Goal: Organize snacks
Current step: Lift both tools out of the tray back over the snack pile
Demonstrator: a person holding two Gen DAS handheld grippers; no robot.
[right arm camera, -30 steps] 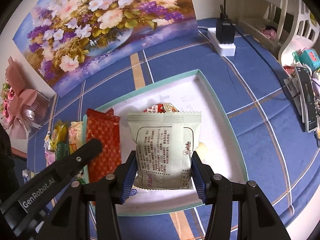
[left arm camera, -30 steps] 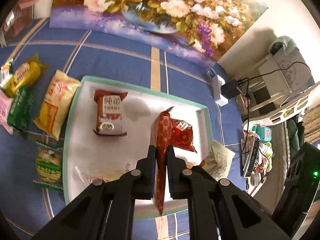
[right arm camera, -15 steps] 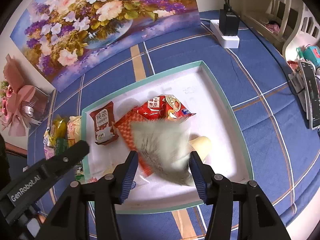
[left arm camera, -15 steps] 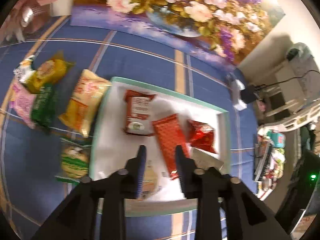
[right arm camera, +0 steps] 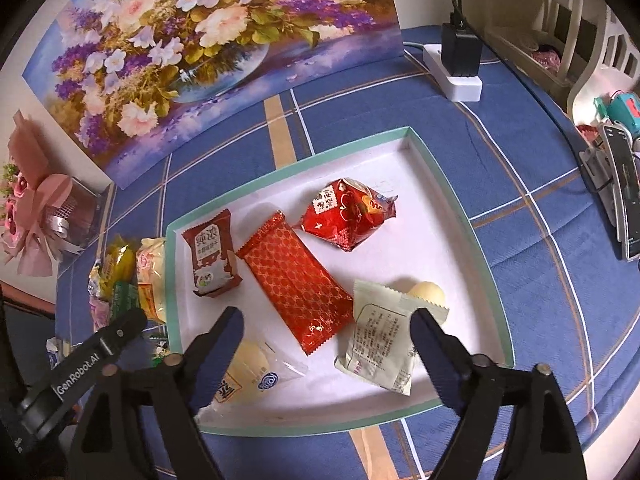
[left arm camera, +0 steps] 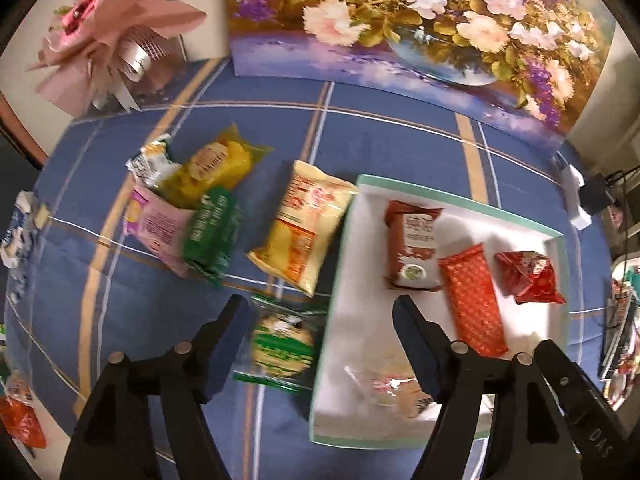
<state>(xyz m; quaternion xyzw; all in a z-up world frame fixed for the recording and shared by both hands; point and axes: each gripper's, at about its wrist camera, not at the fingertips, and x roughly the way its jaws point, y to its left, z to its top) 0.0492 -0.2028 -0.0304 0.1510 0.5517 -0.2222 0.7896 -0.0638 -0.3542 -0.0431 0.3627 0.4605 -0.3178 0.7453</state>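
Observation:
A white tray with a teal rim (right arm camera: 448,184) (left arm camera: 464,204) holds a brown snack pack (right arm camera: 210,258), a red patterned bar (right arm camera: 294,280), a red puffy pack (right arm camera: 348,216), a pale green-white pack (right arm camera: 380,340) and a clear pack with yellow cake (right arm camera: 248,372). My right gripper (right arm camera: 326,330) is open and empty above the tray's front. My left gripper (left arm camera: 320,312) is open and empty over the tray's left rim, above a green round-biscuit pack (left arm camera: 282,346). Loose on the cloth to the left lie a yellow-orange pack (left arm camera: 304,226), a green pack (left arm camera: 212,234), a pink pack (left arm camera: 160,228) and a yellow pack (left arm camera: 212,168).
A flower painting (right arm camera: 208,40) stands behind the tray. A pink bouquet (left arm camera: 108,28) sits at the back left. A white power strip with a black charger (right arm camera: 460,64) lies at the back right. A phone and clutter (right arm camera: 620,184) lie at the right edge.
My left gripper let go of the red patterned bar, which now lies flat in the tray, and swung left. My right gripper dropped the pale pack into the tray. Both opened wide.

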